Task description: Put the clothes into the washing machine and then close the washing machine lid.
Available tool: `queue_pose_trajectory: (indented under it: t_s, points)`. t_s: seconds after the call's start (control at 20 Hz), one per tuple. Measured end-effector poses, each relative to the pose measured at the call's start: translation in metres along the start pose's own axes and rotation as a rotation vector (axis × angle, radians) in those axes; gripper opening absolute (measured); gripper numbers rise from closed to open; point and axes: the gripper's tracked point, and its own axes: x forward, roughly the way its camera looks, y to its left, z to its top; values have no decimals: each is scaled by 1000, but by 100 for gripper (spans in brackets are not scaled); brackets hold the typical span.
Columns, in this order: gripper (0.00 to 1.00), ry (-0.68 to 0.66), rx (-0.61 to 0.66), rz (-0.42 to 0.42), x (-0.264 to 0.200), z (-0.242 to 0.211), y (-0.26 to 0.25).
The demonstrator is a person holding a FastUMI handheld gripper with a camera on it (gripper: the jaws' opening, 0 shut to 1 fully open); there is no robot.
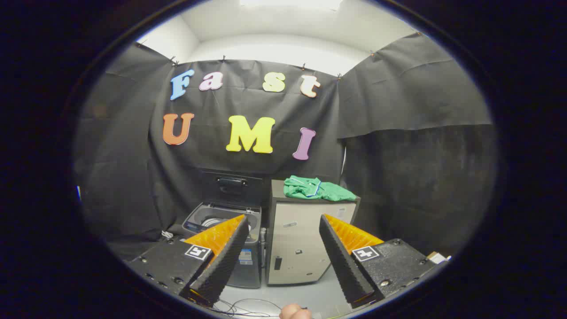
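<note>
A green garment (316,189) lies folded on top of a beige cabinet (305,241), well beyond my fingers. To the cabinet's left stands a dark top-loading washing machine (223,221), its lid (230,186) raised upright against the back wall and its drum showing behind my left finger. My gripper (283,226) is open, fingers spread wide with nothing between them, far short of both the garment and the machine.
Black cloth walls close in the booth at the back and on both sides. Pale floor (305,294) stretches in front of the cabinet, with thin cables (241,308) lying on it. Part of a hand (294,312) shows below my fingers.
</note>
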Motion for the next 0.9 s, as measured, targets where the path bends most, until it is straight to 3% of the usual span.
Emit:
queue_pose_trajectory:
  t_s: [0.9]
  points:
    - [100, -62, -19, 16, 8, 36, 6]
